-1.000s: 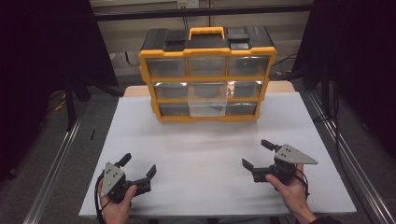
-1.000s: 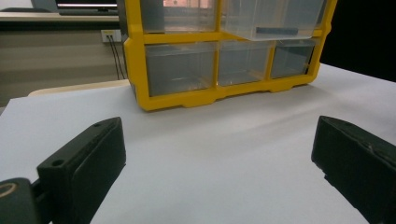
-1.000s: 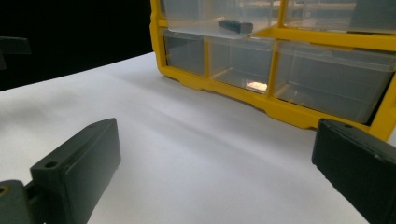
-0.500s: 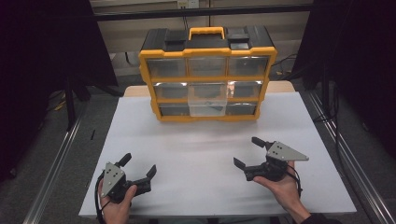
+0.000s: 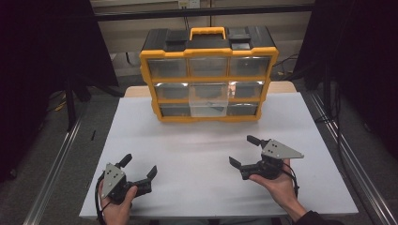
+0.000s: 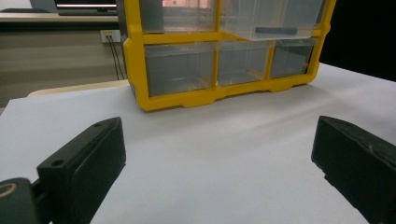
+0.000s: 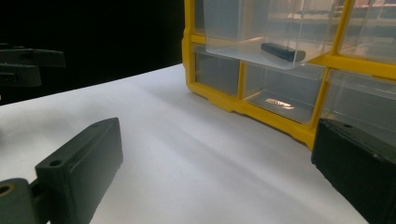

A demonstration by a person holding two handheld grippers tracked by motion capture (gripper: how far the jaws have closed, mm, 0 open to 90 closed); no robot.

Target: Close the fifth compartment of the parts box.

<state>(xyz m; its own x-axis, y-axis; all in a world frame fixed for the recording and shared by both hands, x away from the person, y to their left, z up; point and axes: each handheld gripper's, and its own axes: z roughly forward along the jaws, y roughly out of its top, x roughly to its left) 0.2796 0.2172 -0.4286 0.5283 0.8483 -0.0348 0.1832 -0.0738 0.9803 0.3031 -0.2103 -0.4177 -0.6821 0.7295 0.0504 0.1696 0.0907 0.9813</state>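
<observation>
The drawer cabinet (image 5: pixel 209 75) stood at the far side of the counter (image 5: pixel 206 154), well ahead of both tools, its middle drawer (image 5: pixel 209 99) pulled out with a small dark object (image 7: pixel 283 51) inside. The right hand-held gripper (image 5: pixel 245 152), jaws apart and empty, had shifted inward and forward toward it; I judged a reach beginning. The left hand-held gripper (image 5: pixel 139 165) stayed put, jaws apart.

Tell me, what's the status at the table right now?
Left gripper, right gripper open, empty. Organizer middle drawer pulled out. Nothing between.
</observation>
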